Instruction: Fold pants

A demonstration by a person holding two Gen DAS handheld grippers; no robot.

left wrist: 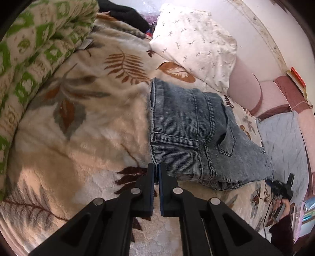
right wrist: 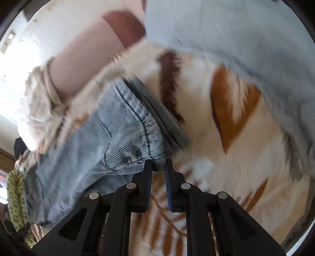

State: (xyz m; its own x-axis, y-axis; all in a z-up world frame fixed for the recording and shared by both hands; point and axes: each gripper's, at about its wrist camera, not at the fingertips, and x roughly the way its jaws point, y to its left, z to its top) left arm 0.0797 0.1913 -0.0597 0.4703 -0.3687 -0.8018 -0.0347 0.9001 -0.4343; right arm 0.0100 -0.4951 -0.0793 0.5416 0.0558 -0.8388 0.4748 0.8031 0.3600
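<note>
Washed blue denim pants (left wrist: 189, 134) lie folded on a cream blanket with brown leaf print (left wrist: 82, 137). In the left wrist view my left gripper (left wrist: 157, 167) is shut on the near edge of the pants. In the right wrist view, which is blurred, the pants (right wrist: 110, 137) show at centre left, and my right gripper (right wrist: 158, 165) pinches a bunched corner of them between narrowly spaced pads. The right gripper and the hand holding it also show at the far right of the left wrist view (left wrist: 283, 189).
A green-patterned quilt (left wrist: 29, 59) is piled at the left. A white pillow (left wrist: 196, 39) and a pink bolster (left wrist: 244, 86) lie at the back. A light blue cloth (left wrist: 283, 141) lies at the right. A dark garment (left wrist: 128, 13) sits at the back.
</note>
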